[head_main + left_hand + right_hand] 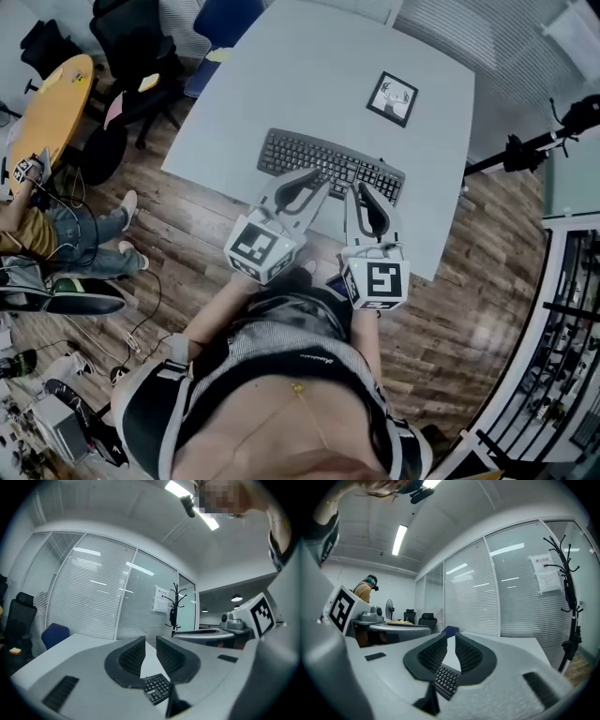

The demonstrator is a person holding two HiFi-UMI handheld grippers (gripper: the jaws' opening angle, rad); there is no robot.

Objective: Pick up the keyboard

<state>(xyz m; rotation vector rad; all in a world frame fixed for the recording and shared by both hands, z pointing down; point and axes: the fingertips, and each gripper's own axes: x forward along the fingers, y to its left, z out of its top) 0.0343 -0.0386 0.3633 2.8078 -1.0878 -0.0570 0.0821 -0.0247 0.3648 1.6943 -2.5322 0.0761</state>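
A black keyboard lies on the grey table near its front edge. My left gripper reaches over the keyboard's near edge, about the middle, and my right gripper hovers beside it toward the keyboard's right part. Both point level across the table. In the left gripper view the jaws stand a narrow gap apart with nothing between them, and keyboard keys show below. In the right gripper view the gripper has the same narrow empty gap above the keys.
A framed picture lies flat on the table beyond the keyboard. Office chairs and a yellow round table stand at the left, where a person sits. A tripod stands right; a coat stand by the glass wall.
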